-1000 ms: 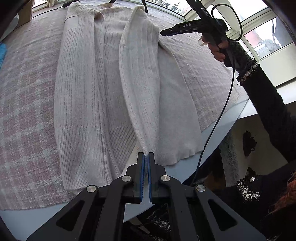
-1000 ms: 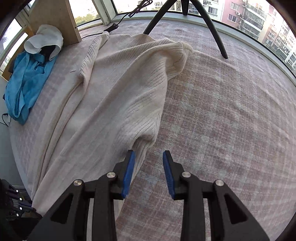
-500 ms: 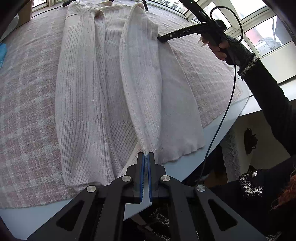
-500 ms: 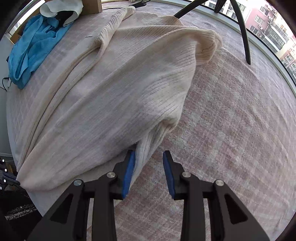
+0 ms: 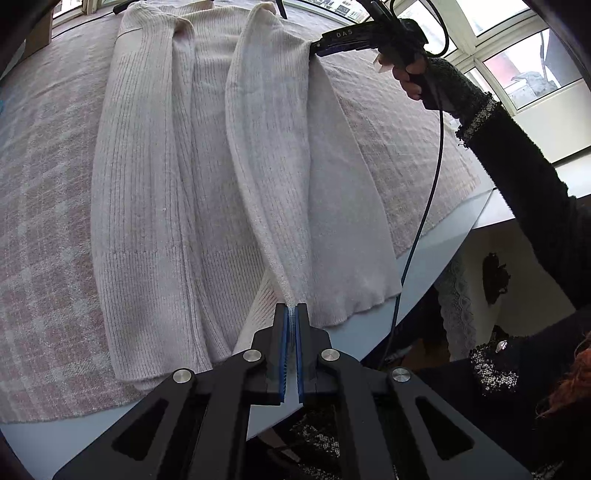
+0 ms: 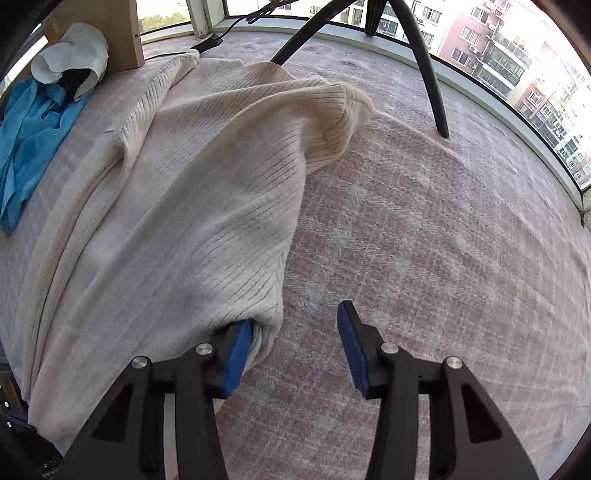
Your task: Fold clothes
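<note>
**Cream sweater pinched at its hem on a checked cloth**

Spread lengthwise over a pink checked tablecloth (image 5: pixel 44 206): a cream ribbed sweater (image 5: pixel 147 192), one side lifted into a long raised fold. Clamped tight on the near end of that fold: left gripper (image 5: pixel 291 332), blue pads pressed together with knit between. At the far end, beside the shoulder: right gripper (image 6: pixel 291 343), spread wide apart, one pad tucked against the sweater edge, the other over bare cloth. Beyond the sweater, near a wooden board (image 6: pixel 125 33): blue cloth (image 6: pixel 29 140).
</note>
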Available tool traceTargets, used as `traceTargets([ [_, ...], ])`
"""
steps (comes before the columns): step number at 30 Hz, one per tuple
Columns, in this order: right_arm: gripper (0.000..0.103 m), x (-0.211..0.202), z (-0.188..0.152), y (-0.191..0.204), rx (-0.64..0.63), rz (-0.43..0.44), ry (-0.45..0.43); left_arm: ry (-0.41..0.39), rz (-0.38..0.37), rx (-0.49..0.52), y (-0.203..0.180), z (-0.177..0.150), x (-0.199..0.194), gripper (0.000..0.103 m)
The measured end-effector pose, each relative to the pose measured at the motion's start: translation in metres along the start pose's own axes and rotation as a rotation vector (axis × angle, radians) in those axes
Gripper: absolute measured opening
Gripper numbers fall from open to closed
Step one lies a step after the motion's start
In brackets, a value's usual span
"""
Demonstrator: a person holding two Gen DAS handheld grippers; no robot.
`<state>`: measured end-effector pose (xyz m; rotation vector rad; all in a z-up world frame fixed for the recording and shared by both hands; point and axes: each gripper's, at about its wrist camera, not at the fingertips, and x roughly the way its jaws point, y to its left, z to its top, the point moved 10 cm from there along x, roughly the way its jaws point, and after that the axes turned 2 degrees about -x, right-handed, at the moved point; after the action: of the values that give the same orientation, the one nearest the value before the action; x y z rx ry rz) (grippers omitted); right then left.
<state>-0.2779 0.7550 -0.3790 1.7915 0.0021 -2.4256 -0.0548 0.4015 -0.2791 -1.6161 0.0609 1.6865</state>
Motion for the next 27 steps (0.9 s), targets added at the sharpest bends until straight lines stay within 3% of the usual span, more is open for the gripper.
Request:
traceTargets([
  [3,0.043,-0.002,-0.006,-0.023,0.104,0.068,0.009,-0.003,-0.009,-0.003,-0.001,0.003,0.001,0.003],
  [6,0.044,0.0,-0.015,-0.023,0.101,0.051,0.028,0.007,-0.01,0.003,-0.001,0.004,0.005,0.003],
  [10,0.046,-0.041,-0.024,-0.017,0.109,-0.023,-0.069,0.022,-0.026,0.016,-0.003,0.003,0.007,0.003],
  [12,0.046,-0.063,-0.033,-0.007,0.142,0.036,-0.12,0.028,-0.028,0.023,-0.003,0.004,0.008,0.003],
  [13,0.046,-0.068,-0.036,0.008,0.168,0.117,-0.134,0.031,-0.029,0.027,-0.002,0.004,0.008,0.003],
  [15,0.046,-0.057,-0.038,0.05,0.203,0.258,-0.118,0.033,-0.029,0.037,0.0,0.005,0.007,0.003],
  [16,0.046,-0.048,-0.045,0.065,0.212,0.271,-0.098,0.033,-0.025,0.044,0.001,0.005,0.006,0.003],
  [19,0.046,-0.022,-0.058,0.092,0.218,0.264,-0.049,0.016,0.038,0.061,0.015,0.012,-0.001,0.004],
  [23,0.046,0.004,-0.059,0.106,0.208,0.22,-0.004,-0.013,0.193,0.093,0.044,0.019,-0.018,0.006],
  [25,0.046,0.012,-0.055,0.108,0.207,0.2,0.013,-0.033,0.216,0.117,0.043,0.02,-0.03,0.007],
  [27,0.046,0.015,-0.052,0.11,0.204,0.184,0.022,-0.057,0.193,0.158,0.028,0.019,-0.038,0.014],
])
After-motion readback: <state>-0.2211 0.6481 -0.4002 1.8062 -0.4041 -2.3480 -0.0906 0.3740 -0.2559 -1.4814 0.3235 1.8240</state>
